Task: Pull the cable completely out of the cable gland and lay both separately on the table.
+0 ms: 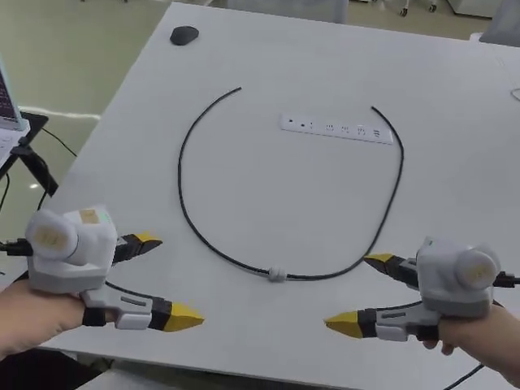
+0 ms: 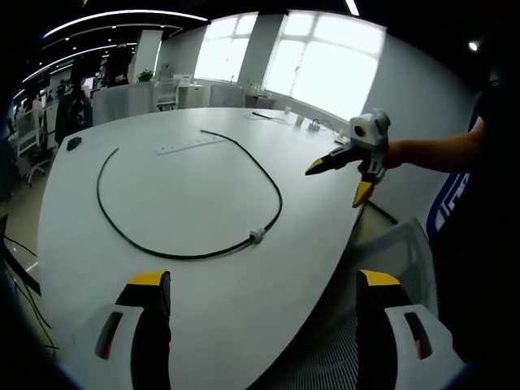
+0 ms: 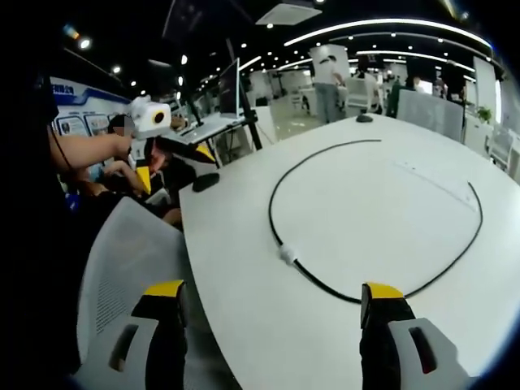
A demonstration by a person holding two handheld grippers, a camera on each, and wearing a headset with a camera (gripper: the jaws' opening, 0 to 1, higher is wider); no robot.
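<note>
A long black cable (image 1: 185, 213) lies in a wide open loop on the white table (image 1: 244, 187). A small white cable gland (image 1: 277, 274) sits threaded on it at the loop's near side; the gland (image 2: 257, 236) and the gland (image 3: 287, 254) also appear in both gripper views. My left gripper (image 1: 167, 278) hovers open at the near left edge, well left of the gland. At the near right, my right gripper (image 1: 357, 291) is open too, right of the gland. Nothing is between either pair of yellow-tipped jaws. Each gripper appears in the other's view: the right gripper (image 2: 345, 175) and the left gripper (image 3: 171, 162).
A white power strip (image 1: 337, 129) lies inside the loop's far side. A black mouse (image 1: 184, 35) rests near the far left corner. A laptop stand (image 1: 16, 134) is off the table's left edge. A mesh chair (image 3: 130, 260) stands close to the near edge.
</note>
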